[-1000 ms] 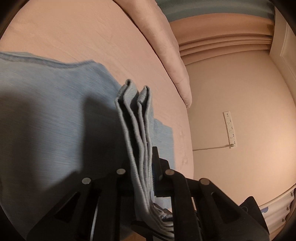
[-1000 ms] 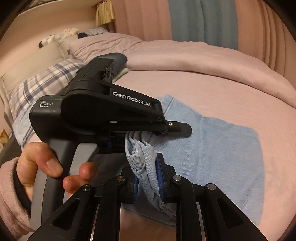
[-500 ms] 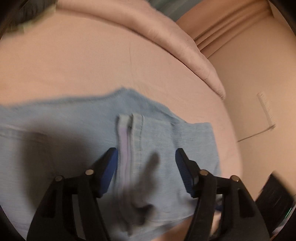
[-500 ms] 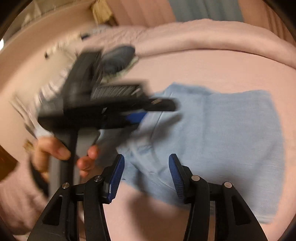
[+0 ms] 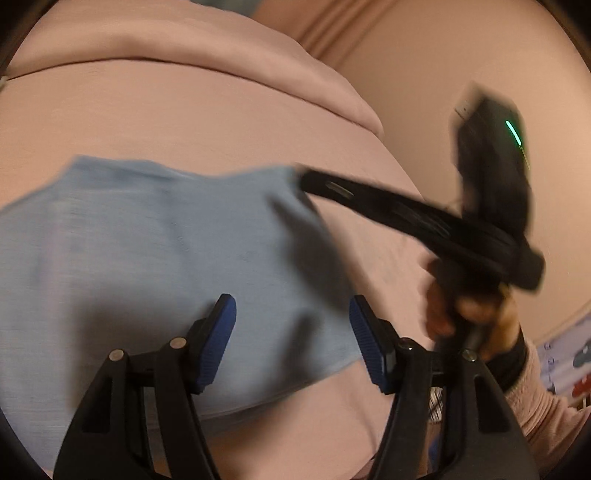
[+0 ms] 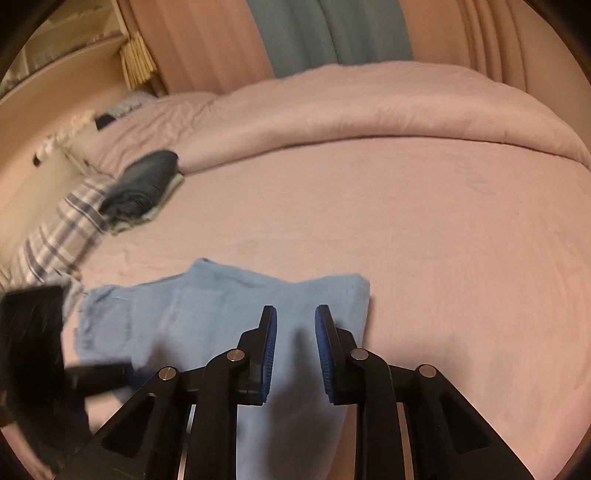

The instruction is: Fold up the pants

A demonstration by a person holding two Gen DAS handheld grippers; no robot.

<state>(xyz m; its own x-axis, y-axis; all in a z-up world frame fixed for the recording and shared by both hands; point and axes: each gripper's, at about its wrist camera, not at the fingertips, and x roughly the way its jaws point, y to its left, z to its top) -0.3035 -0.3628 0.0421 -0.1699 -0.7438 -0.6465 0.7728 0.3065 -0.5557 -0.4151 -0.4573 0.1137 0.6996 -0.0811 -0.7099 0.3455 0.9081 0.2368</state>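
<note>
Light blue pants (image 6: 207, 306) lie folded flat on the pink bed sheet (image 6: 443, 240); in the left wrist view the pants (image 5: 147, 240) fill the left half. My left gripper (image 5: 291, 314) hovers open above their near edge, nothing between its blue pads. My right gripper (image 6: 295, 321) hangs over the pants' right part. Its jaws are closing to a narrow gap that holds no cloth. From the left wrist view, the right gripper (image 5: 406, 218) shows blurred at the right, held by a hand (image 5: 461, 314). The left gripper (image 6: 29, 350) is a dark blur at the right wrist view's left edge.
A dark folded garment (image 6: 144, 184) rests on a small stack at the far left of the bed, beside a plaid pillow (image 6: 66, 229). A rolled pink duvet (image 6: 369, 110) runs along the far side. Curtains (image 6: 332, 33) hang behind. The bed's right edge meets bare floor (image 5: 480, 74).
Both grippers let go of the bunched pants edge and drew back and up. The pants now lie flat. The right jaws opened wide, then narrowed again.
</note>
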